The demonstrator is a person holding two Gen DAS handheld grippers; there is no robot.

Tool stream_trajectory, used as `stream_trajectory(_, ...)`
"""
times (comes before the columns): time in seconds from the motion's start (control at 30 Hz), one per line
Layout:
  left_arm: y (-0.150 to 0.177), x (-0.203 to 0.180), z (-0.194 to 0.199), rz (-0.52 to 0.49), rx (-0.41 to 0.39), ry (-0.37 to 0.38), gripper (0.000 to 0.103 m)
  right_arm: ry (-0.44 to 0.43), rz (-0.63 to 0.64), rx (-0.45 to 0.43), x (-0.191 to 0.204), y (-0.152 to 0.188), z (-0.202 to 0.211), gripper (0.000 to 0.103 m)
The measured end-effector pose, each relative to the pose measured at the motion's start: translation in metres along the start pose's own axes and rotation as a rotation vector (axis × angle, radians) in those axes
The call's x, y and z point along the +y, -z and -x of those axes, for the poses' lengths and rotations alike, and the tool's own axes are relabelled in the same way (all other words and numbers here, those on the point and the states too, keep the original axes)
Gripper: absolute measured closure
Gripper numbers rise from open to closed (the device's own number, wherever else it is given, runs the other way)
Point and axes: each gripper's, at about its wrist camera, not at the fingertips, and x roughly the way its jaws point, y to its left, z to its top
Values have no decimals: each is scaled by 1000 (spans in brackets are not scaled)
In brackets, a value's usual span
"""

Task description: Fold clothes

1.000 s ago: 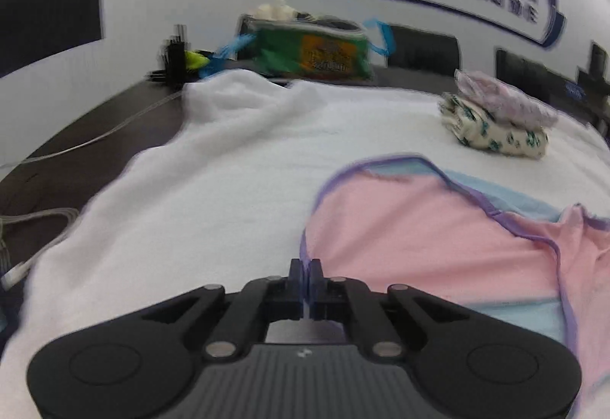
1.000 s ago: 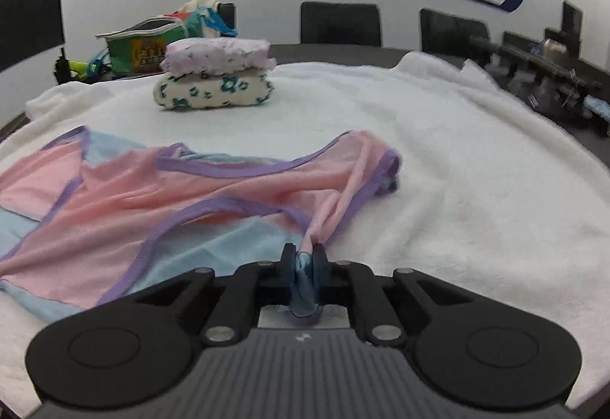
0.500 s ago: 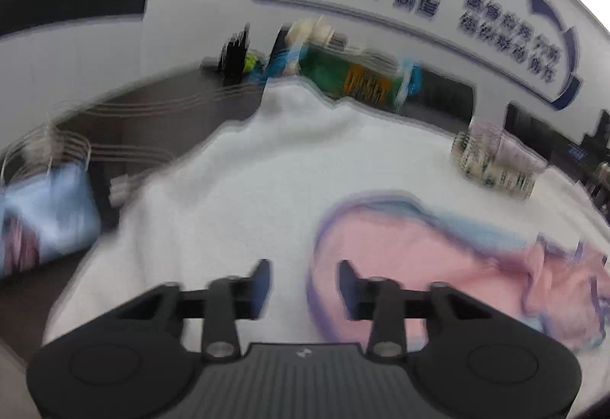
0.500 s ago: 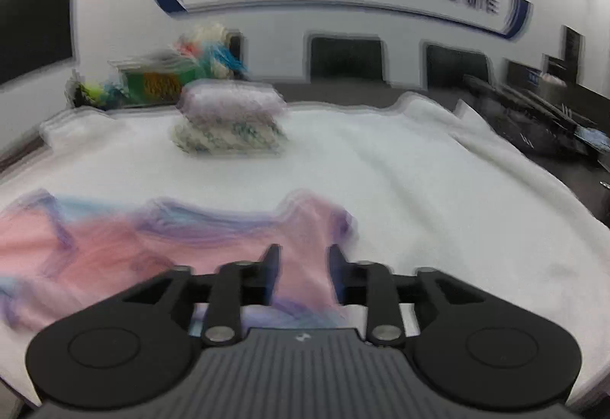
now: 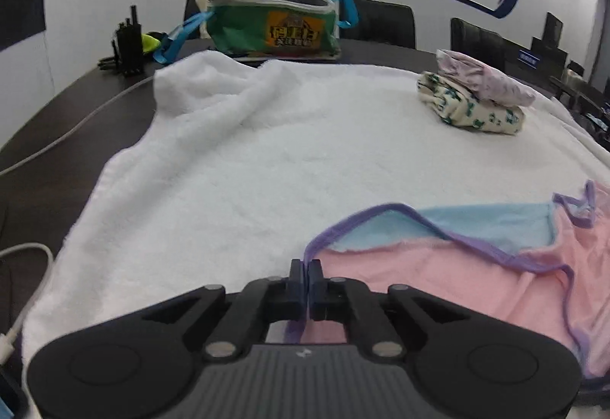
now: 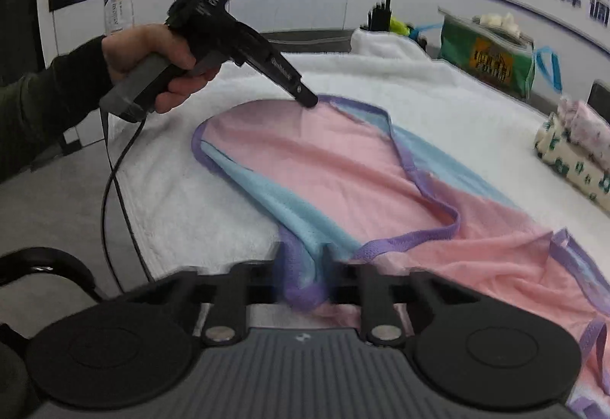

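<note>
A pink and light-blue garment with purple trim [image 6: 343, 167] lies spread on a white towel [image 5: 267, 159]. My left gripper [image 5: 306, 268] is shut on the garment's purple edge at its near left corner; the garment [image 5: 457, 259] stretches to the right. In the right wrist view the left gripper [image 6: 309, 100] pinches the far purple hem. My right gripper [image 6: 303, 262] is shut on a bunched blue and purple edge of the garment, near the towel's front edge.
Two folded garments [image 5: 476, 102] are stacked at the towel's far right. A green bag [image 5: 274, 28] and black radios [image 5: 127, 41] stand at the back. A water bottle [image 6: 119, 5] stands behind the left hand. Cables [image 5: 23, 259] lie on the dark table at left.
Both grippers opened and let go half a second ago, shifted to new places, and are now shut again on other edges of the garment. The right wrist view now faces left.
</note>
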Motion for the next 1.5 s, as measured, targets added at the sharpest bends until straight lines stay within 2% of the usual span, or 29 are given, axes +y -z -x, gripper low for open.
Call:
stream_trajectory(0.07,-4,1,2,-6,-13,-16,102,-88,-27,36,-1,-4,12,102)
stream_trajectory(0.17,-6,-1,-5,-34,-7,-32,102,-255,-83,-6,-11,-9,46,101)
stream_trajectory(0.23,-5,-4,-11,-57,0,-55,99,-247,-55,14,-11,-8,54,101)
stream_trajectory(0.3,-1,-3,-10,-54,-8,-80,91,-251,-39,23,-11,-6,58,97)
stream_trajectory(0.33,-1,-1,-6,-41,-9,-94,84,-259,-45,17,-13,-5,60,86)
stream_trajectory(0.37,-1,1,0,-20,-19,-100,78,-271,-72,4,-17,-4,63,61)
stream_trajectory(0.43,-3,5,21,47,-67,-89,75,-280,-160,-67,-40,-6,74,39)
stream_trajectory(0.47,-4,7,30,85,-91,-68,73,-248,-203,-102,-54,-6,80,37)
stream_trajectory(0.5,-6,6,34,132,-93,-17,69,-175,-241,-122,-67,-7,83,37)
stream_trajectory(0.53,-8,1,29,181,-65,47,56,-91,-275,-131,-83,-7,83,37)
stream_trajectory(0.57,-9,-4,25,230,-37,112,53,-6,-308,-138,-99,-7,83,37)
stream_trajectory(0.63,-12,-13,16,328,19,241,57,138,-387,-138,-134,-6,77,37)
stream_trajectory(0.67,-14,-18,11,377,47,306,69,159,-420,-134,-145,-6,72,37)
stream_trajectory(0.7,-15,-25,7,402,69,348,73,176,-451,-130,-156,-6,68,38)
stream_trajectory(0.77,-15,-44,-1,389,96,367,74,209,-512,-122,-177,-5,59,38)
stream_trajectory(0.9,-2,-58,-16,465,190,478,74,199,-475,-65,-180,-5,41,38)
stream_trajectory(0.97,2,-68,-22,463,216,475,74,193,-454,-37,-181,-5,33,38)
stream_trajectory(1.1,-2,-87,-26,410,190,416,75,181,-412,21,-182,-6,15,40)
stream_trajectory(1.13,-4,-89,-27,397,178,406,85,178,-402,35,-183,-6,11,50)
stream_trajectory(1.17,-5,-91,-28,383,172,404,103,175,-391,50,-183,-6,7,71)
stream_trajectory(1.2,-6,-92,-28,371,170,409,103,172,-381,64,-184,-6,2,82)
stream_trajectory(1.23,-8,-92,-28,368,155,411,103,148,-372,90,-185,-4,-3,99)
stream_trajectory(1.33,-17,-87,-20,361,75,400,103,125,-343,70,-184,-5,-1,101)
stream_trajectory(1.43,-34,-78,-20,373,3,379,103,135,-392,-63,-195,-10,22,101)
stream_trajectory(1.5,-47,-72,-27,384,-2,380,103,175,-426,-134,-205,-14,29,101)
